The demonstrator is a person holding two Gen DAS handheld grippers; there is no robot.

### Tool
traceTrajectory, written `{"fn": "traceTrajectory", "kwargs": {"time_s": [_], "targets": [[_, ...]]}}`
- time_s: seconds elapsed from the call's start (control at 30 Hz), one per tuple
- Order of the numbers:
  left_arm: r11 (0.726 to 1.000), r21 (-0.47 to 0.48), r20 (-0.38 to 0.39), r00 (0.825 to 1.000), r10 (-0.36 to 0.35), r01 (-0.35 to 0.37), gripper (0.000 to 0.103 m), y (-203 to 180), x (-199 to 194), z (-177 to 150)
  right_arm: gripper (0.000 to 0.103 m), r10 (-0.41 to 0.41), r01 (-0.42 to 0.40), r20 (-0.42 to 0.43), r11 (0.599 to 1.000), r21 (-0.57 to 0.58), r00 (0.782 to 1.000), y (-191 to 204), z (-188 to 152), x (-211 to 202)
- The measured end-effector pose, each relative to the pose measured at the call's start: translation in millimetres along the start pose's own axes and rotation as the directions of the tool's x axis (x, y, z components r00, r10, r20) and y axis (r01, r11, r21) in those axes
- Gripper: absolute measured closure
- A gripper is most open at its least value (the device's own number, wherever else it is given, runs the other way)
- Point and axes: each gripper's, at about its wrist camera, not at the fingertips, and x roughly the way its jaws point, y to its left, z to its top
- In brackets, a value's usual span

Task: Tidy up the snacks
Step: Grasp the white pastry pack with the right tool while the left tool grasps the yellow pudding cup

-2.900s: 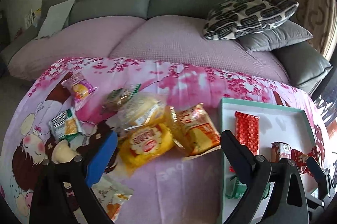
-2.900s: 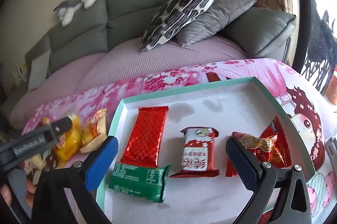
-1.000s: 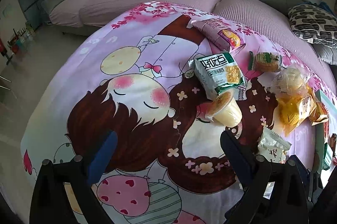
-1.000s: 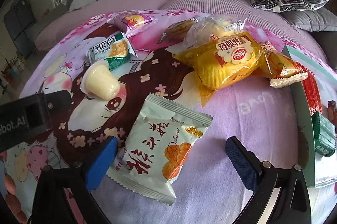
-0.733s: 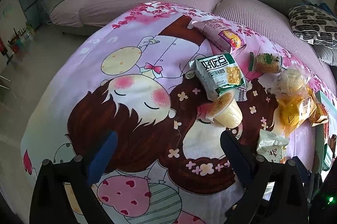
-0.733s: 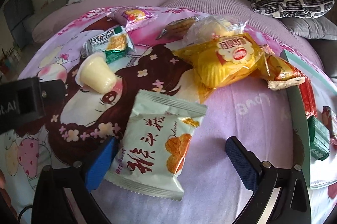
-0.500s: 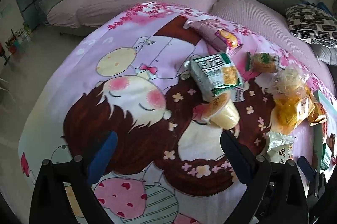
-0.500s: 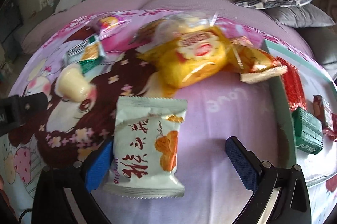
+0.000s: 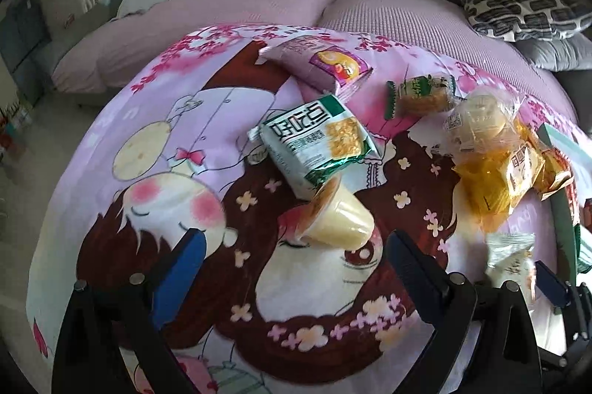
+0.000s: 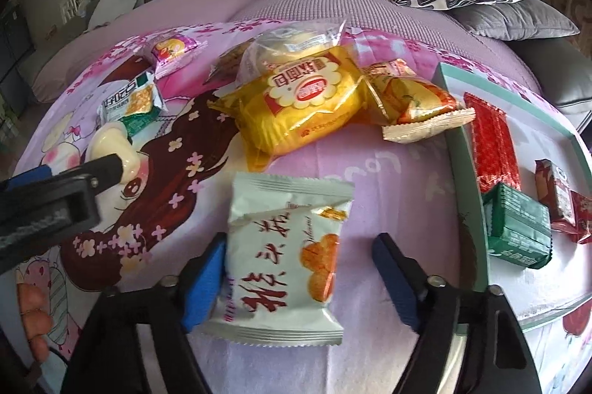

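eight snack packets (image 10: 285, 246) on the blanket, one jelly cup (image 9: 338, 222), four packets in one tray (image 10: 518, 90).

both fisheye views are lit by soft, even daylight; shadows under the packets are faint; straight lines are bent strongly toward the edges, and the corners are cut off by a black circular vignette; the pale snack packet (image 9: 512, 259) is smeared by motion blur in the left view; glare is seen on the yellow wrapper (image 10: 303, 101) in the right view.
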Motion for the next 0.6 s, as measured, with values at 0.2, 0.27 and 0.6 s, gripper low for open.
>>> {"fn": "traceTrajectory", "kwargs": {"time_s": [0.2,0.27,0.6], "targets": [[0.997,0.083,0.003,1.000,0.002,-0.003,0.005,-13,8,3,0.044,0.007,-0.007,-0.004,1.000,0.014,1.000,-10,-1,-3],[0.992,0.126,0.012,1.000,0.022,-0.024,0.005,-19,8,1,0.046,0.012,-0.012,-0.006,1.000,0.014,1.000,-10,0,-3],[0.985,0.169,-0.006,1.000,-0.024,0.024,0.044,-32,14,-2,0.047,0.033,-0.033,-0.014,0.999,0.022,0.999,-13,0,-4]]}}
